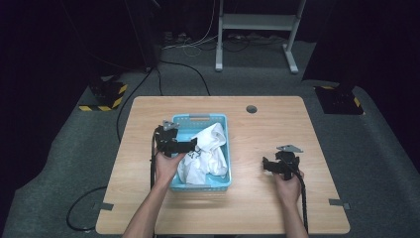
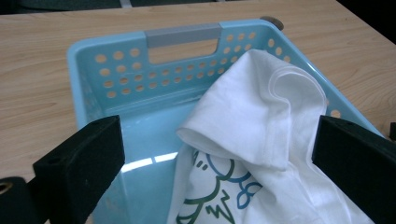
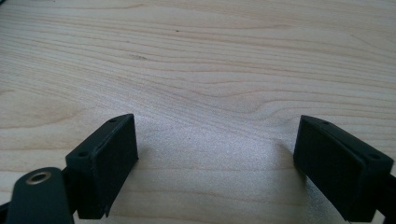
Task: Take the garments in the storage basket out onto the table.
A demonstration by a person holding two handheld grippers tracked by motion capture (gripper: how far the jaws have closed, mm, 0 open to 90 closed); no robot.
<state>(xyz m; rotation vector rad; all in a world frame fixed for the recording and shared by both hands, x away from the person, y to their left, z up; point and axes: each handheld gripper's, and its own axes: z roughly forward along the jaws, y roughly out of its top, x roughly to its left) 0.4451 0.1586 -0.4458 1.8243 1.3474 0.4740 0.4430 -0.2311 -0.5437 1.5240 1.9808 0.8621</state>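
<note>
A light blue plastic basket (image 1: 218, 120) with holes in its walls sits left of the table's middle. A white shirt (image 1: 207, 151) with a blue and green print lies crumpled in its right half. My left gripper (image 1: 190, 145) hovers over the basket's left side, open, its jaws wide apart around the shirt's folded edge (image 2: 252, 126) without touching it. The basket's grey handle (image 2: 183, 36) is on the far wall. My right gripper (image 1: 267, 165) rests low over bare wood (image 3: 210, 93) to the basket's right, open with nothing between its jaws.
The wooden table (image 1: 267, 124) has a round cable hole (image 1: 251, 108) near its far edge. Grey tape strips (image 1: 340, 203) mark its front corners. Cables trail on the grey carpet, and a white stand (image 1: 257, 22) is behind the table.
</note>
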